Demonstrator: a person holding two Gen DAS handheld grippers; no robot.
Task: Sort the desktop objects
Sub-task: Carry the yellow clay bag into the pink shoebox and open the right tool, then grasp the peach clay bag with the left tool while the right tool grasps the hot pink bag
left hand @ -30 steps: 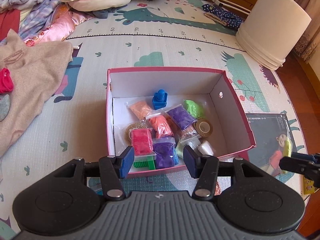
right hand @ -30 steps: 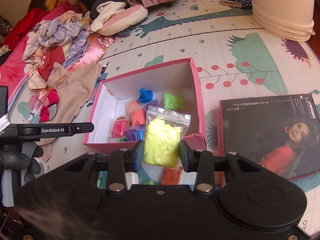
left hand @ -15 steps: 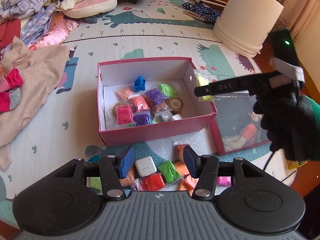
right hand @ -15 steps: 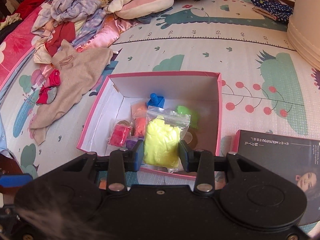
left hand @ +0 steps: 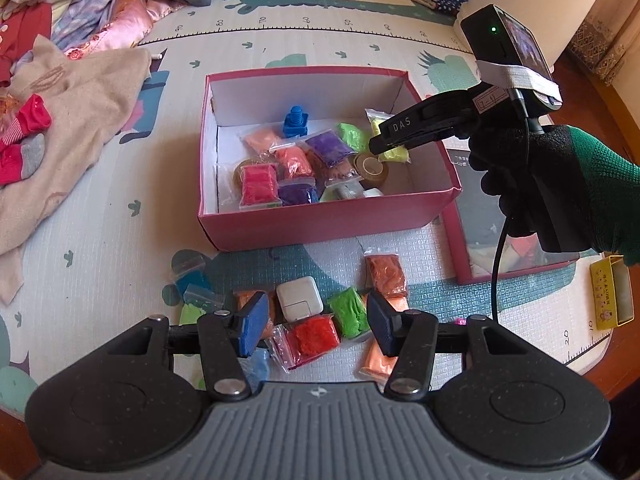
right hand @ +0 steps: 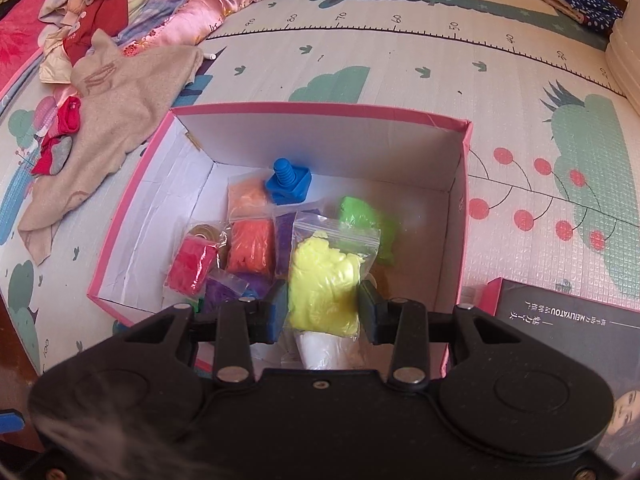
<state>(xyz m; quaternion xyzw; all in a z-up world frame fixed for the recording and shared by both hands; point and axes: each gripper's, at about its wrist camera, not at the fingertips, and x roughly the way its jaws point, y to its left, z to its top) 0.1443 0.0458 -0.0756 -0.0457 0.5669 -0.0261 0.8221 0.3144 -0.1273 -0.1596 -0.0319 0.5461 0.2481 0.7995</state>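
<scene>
A pink box point(left hand: 320, 228) with a white inside holds several coloured clay bags, a blue toy bolt point(left hand: 294, 122) and a tape roll point(left hand: 370, 166). My right gripper point(right hand: 323, 308) is shut on a bag of yellow clay point(right hand: 324, 284) and hangs over the box's right half point(right hand: 320, 110). In the left wrist view that bag point(left hand: 394, 154) shows behind the right gripper point(left hand: 378, 146), held by a gloved hand point(left hand: 560, 192). My left gripper point(left hand: 316, 324) is open above loose items on the mat: a white charger point(left hand: 299, 302), a green bag point(left hand: 349, 312) and a red bag point(left hand: 316, 338).
The box lid point(left hand: 500, 240) with a printed picture lies right of the box. A beige cloth point(left hand: 68, 120) and piled clothes lie to the left. A white bucket point(left hand: 532, 4) stands far right, and a small yellow box point(left hand: 612, 292) sits near the mat's edge.
My left gripper has drawn back from the box, bringing the loose items on the mat into view. My right gripper has carried the yellow bag in over the box and lower.
</scene>
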